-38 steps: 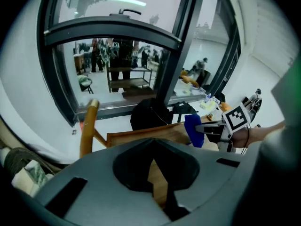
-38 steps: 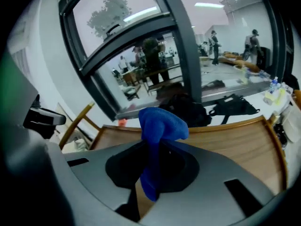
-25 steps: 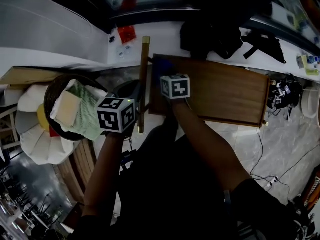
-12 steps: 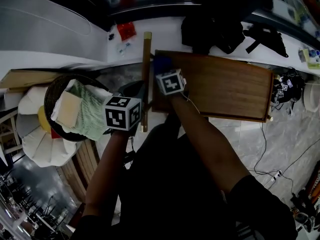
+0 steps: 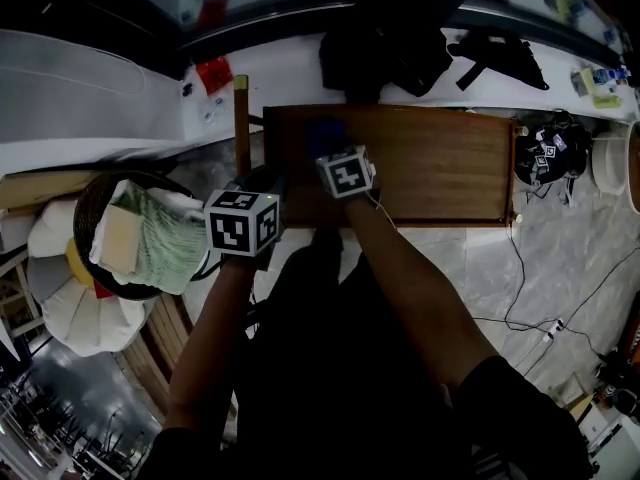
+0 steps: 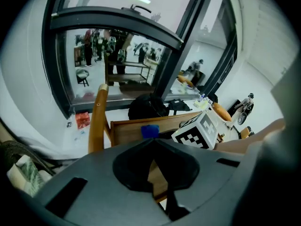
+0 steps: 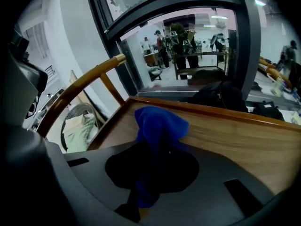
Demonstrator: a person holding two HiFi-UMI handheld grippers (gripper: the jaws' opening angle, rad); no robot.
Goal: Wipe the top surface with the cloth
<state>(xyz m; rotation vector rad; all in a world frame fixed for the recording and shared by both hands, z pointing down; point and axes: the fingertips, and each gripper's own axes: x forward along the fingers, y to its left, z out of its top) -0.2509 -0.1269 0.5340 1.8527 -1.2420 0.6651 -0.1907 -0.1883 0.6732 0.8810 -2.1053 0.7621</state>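
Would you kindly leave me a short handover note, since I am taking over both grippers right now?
Right gripper: shut on the blue cloth, which hangs out in front of the fingers over the wooden top, near its left end.
Left gripper: shut, holding nothing, beside the top's near left corner.
Done: the cloth is grasped and at the surface; how much has been wiped does not show.
Left: wipe across to the right end.

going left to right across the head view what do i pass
basket → left gripper → right gripper shut on the blue cloth → black marker-tagged device past the right end of the wooden top
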